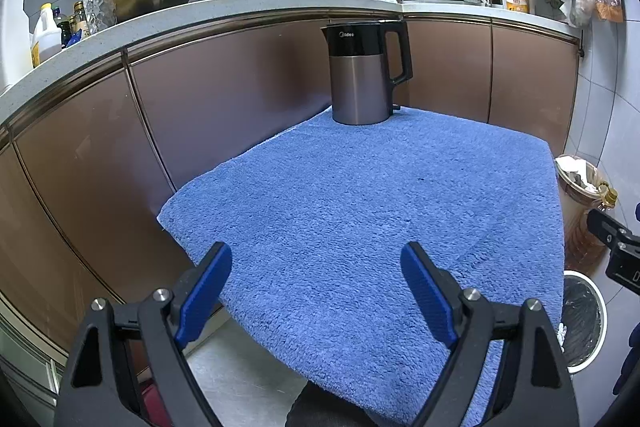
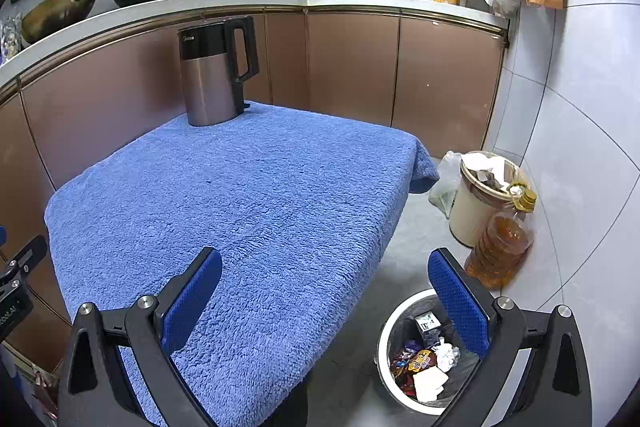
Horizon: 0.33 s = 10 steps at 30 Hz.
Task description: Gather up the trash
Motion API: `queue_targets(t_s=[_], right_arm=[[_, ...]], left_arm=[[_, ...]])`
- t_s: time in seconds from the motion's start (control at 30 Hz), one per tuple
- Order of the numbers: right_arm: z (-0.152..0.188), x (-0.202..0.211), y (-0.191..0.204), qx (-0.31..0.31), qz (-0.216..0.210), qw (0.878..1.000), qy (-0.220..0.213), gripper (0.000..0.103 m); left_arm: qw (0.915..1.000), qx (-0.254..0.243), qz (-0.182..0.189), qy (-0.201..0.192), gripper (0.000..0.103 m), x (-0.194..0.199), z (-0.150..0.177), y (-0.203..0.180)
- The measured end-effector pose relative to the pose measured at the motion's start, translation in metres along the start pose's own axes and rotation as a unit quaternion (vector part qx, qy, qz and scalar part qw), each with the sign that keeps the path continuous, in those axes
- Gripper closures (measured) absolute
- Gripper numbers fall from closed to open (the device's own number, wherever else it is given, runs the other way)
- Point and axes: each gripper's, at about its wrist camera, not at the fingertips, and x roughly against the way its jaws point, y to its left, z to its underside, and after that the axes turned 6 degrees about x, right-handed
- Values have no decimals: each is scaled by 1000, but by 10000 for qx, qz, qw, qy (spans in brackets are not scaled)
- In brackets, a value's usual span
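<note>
The left gripper hangs with jaws wide apart and empty over a blue towel, a kettle upright at its far edge, a bin on the floor beside it.

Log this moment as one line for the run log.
left gripper open, empty | right gripper open, empty | blue towel holds only kettle | trash in white bin
</note>
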Motion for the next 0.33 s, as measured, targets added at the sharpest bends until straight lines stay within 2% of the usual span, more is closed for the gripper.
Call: queue_targets(t_s=[0.33], right_arm=[[-2,4,-1,-5,4,10000,-29,2]], left_arm=[[10000,9,10,-2,17,5,-1,0]])
